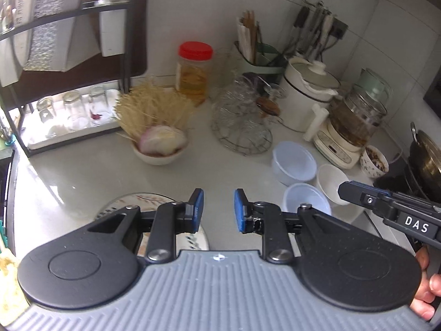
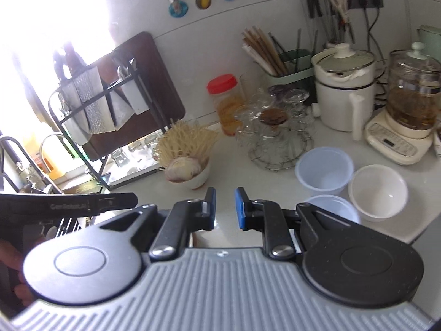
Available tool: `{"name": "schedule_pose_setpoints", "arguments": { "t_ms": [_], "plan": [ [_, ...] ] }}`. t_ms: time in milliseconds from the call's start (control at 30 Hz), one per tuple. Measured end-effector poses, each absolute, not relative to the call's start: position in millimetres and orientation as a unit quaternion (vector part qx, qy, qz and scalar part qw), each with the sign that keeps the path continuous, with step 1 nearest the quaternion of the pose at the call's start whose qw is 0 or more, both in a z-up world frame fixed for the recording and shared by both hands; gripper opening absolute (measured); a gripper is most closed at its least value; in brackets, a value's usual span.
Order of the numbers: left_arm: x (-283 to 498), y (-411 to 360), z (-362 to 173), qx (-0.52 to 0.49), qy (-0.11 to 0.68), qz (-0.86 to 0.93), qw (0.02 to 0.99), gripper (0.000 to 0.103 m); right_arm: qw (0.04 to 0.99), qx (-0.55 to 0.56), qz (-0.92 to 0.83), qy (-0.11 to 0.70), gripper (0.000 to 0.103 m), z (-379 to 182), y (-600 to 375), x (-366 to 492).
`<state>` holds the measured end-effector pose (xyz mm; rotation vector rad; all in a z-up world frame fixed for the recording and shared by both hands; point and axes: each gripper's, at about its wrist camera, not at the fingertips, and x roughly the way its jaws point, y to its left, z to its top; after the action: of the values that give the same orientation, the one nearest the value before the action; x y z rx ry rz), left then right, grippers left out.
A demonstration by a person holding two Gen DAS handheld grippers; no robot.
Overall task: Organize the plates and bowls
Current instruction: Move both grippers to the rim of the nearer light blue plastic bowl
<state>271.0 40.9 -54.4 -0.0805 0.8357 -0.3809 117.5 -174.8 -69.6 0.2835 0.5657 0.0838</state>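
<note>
Blue-padded left gripper, round patterned plate

The left gripper covers the near half of the patterned plate. A blue bowl sits half behind the right gripper. The wok runs off the right edge. Window glare washes out the sink on the left. The glasses on the wire stand blur together.
</note>
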Motion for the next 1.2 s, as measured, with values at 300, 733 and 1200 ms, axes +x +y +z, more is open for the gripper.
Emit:
{"name": "schedule_pose_setpoints", "arguments": {
  "t_ms": [300,733,1200],
  "plan": [
    [224.6,-15.4,-59.7,-0.04,0.406,-0.187,0.894,0.027,0.953,0.134,0.039,0.269,0.019,-73.7,-217.9,72.3],
    [179.7,-66.7,-90.6,-0.044,0.432,-0.191,0.88,0.027,0.945,0.148,0.02,0.292,0.019,-108.4,-264.9,20.6],
    [176.8,-89.7,-109.1,-0.028,0.445,-0.198,0.873,0.04,0.94,0.169,0.004,0.296,0.019,-132.3,-276.3,9.8]
  ]
}}
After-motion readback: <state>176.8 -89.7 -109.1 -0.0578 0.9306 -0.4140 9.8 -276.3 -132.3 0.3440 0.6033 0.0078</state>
